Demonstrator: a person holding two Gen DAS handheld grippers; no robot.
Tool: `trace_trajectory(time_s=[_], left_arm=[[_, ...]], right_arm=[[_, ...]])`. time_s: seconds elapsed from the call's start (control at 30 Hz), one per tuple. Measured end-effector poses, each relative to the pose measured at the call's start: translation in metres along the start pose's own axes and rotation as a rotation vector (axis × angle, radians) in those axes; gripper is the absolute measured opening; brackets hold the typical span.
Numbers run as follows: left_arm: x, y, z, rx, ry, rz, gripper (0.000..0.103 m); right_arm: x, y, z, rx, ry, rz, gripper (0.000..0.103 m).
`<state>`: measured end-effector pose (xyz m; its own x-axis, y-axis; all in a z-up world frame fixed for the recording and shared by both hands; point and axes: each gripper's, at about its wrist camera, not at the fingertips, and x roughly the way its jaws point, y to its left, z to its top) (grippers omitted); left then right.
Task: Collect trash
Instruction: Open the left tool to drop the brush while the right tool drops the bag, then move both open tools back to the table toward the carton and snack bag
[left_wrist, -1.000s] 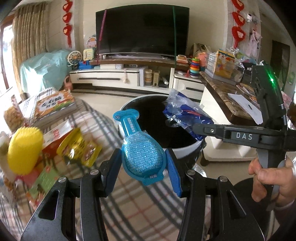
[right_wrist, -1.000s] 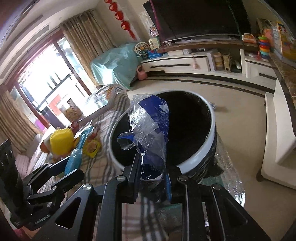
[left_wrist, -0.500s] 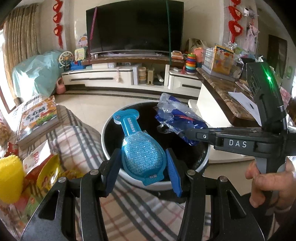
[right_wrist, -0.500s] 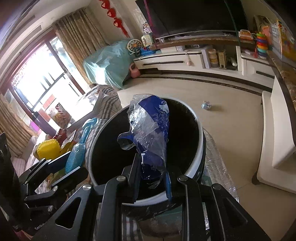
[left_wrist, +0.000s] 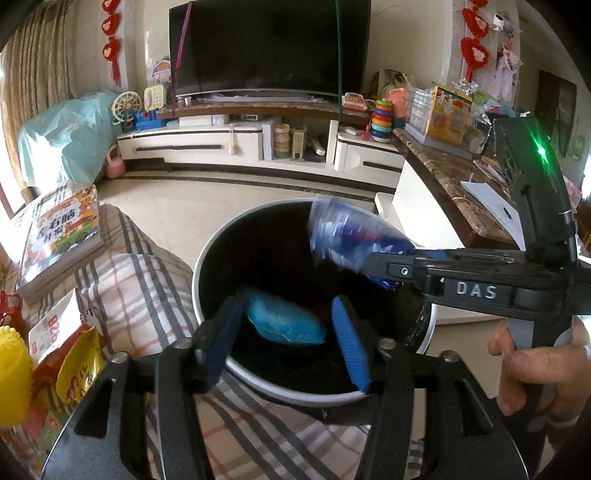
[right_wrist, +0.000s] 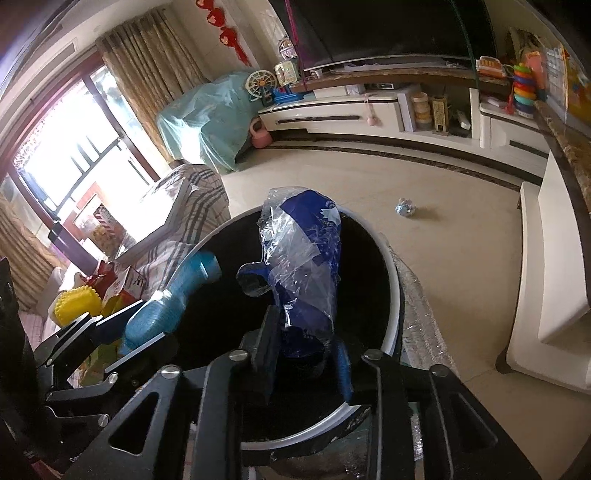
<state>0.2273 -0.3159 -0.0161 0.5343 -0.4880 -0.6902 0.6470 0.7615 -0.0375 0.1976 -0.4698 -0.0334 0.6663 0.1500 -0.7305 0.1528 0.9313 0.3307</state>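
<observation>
Two blue-padded fingers (left_wrist: 349, 339) of the left gripper (left_wrist: 282, 341) stand apart over the dark trash bin (left_wrist: 426, 334) in the left wrist view, their jaws having just been opening. The teal blister pack (left_wrist: 284, 323) lies blurred between them, touching neither pad, inside the bin's mouth. From the right, the right gripper (left_wrist: 373, 264) reaches over the rim with the crumpled blue plastic wrapper (left_wrist: 347, 232), also blurred; a hand (left_wrist: 532, 365) grips its handle. A plaid cloth (left_wrist: 147, 288) beside the bin carries a book (left_wrist: 61, 236), snack packets (left_wrist: 77, 373) and a yellow ribbed object (left_wrist: 13, 376).

In the right wrist view, the right gripper (right_wrist: 304, 358) shows a narrow gap, its jaws having just been opening; the wrapper (right_wrist: 303, 266) stands between the pads above the bin (right_wrist: 393, 280), and whether they press it I cannot tell. At left, the blister pack (right_wrist: 166, 306) sits between the left gripper's (right_wrist: 122, 336) fingers. A small crumpled scrap (right_wrist: 405, 207) lies on the tiled floor (right_wrist: 461, 236).
</observation>
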Motion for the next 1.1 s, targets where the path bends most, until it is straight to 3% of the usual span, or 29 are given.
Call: trace_trajectory(time_s=[0.03,0.17,0.43,0.57,1.1], left_arm=[[-0.002,0.001,-0.001,-0.006,-0.007,0.003,0.063],[-0.013,0.008,-0.006,-0.031,-0.030,0.012,0.072],[-0.041,0.026,-0.036,-0.123,-0.051,0.023,0.077],[-0.057,0.034,-0.053,-0.165,-0.060,0.038,0.078],[-0.110,0.087,-0.124,-0.297,-0.064,0.170,0.080]], right_arm=[[0.001,-0.001,0.002,0.001,-0.001,-0.004,0.046],[-0.003,-0.001,0.002,0.005,-0.013,0.001,0.058],[-0.018,0.011,-0.009,0.025,-0.057,0.024,0.087],[-0.025,0.026,-0.020,0.020,-0.081,0.040,0.092],[-0.028,0.085,-0.061,-0.061,-0.093,0.119,0.094]])
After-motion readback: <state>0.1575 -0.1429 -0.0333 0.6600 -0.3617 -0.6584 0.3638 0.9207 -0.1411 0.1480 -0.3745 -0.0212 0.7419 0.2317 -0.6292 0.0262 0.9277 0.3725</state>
